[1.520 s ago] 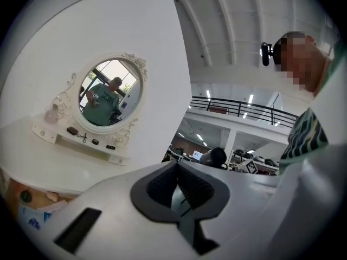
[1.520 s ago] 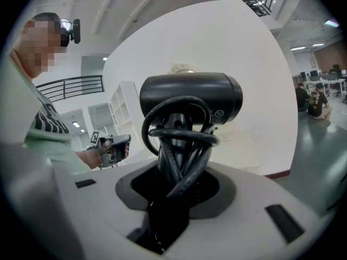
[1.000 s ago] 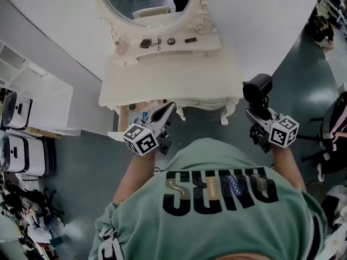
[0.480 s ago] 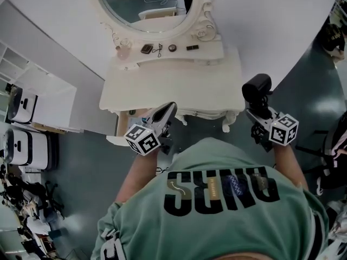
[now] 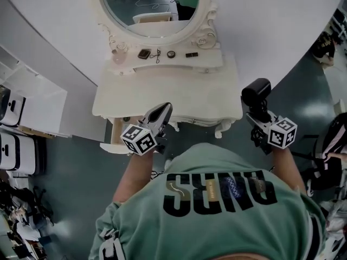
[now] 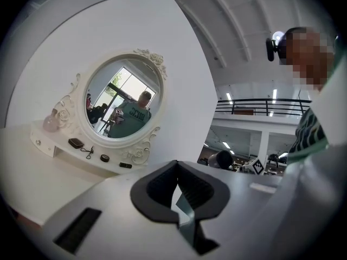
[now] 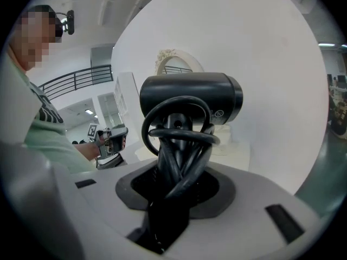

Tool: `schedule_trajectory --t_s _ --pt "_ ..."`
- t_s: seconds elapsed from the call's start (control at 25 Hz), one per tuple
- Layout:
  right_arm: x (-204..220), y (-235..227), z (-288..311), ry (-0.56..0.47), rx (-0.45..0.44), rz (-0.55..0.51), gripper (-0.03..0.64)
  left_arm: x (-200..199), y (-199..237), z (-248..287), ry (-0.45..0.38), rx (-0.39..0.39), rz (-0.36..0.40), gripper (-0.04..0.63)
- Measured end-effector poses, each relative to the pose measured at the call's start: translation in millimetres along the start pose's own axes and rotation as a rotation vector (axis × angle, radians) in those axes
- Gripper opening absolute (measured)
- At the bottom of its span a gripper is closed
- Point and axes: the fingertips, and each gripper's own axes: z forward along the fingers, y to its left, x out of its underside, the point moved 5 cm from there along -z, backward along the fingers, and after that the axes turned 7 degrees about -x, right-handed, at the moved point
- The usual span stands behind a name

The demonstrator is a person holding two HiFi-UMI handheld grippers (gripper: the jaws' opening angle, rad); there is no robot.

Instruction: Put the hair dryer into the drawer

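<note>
Hair dryer (image 7: 190, 99): glossy black, cord same black. Right claw (image 7: 174, 172) & left claw (image 6: 178, 191): pale grey shells, charcoal pads; marker cubes in black-and-white squares. Desk (image 5: 162, 91): cream, w/ cream mirror frame (image 5: 209, 31) carved in scrolls and roses. Drawer (image 5: 115, 130): inside prob. tan, too small to be sure. Wall (image 5: 271, 15) white; floor (image 5: 70, 172) dark teal-grey. Shirt (image 5: 217, 158): mint green, black block letters w/ multicolour infill.

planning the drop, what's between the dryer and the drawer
In the head view, the left claw hangs by the drawer; from there to the dryer runs only the front edge of the table.
</note>
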Motion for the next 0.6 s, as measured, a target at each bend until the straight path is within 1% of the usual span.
schedule_trajectory --t_s 0.12,0.28,0.44,0.6 --pt "-13.0 10.6 29.0 0.046 -0.032 -0.045 0.126 -6.3 21.5 -20.5 -0.023 -0.047 0.003 0.005" --pt "-31.5 27.8 90.9 0.113 -0.115 -0.109 0.126 -12.1 57.6 -61.3 -0.062 -0.143 0.0 0.005" --pt "-42.0 55.0 176.6 0.215 -0.238 -0.194 0.126 -9.0 98.1 -118.5 -0.098 -0.279 -0.023 0.005" --pt "-42.2 99.5 264.4 0.317 -0.367 -0.267 0.126 -1.2 129.1 -185.9 -0.129 -0.41 -0.054 0.005"
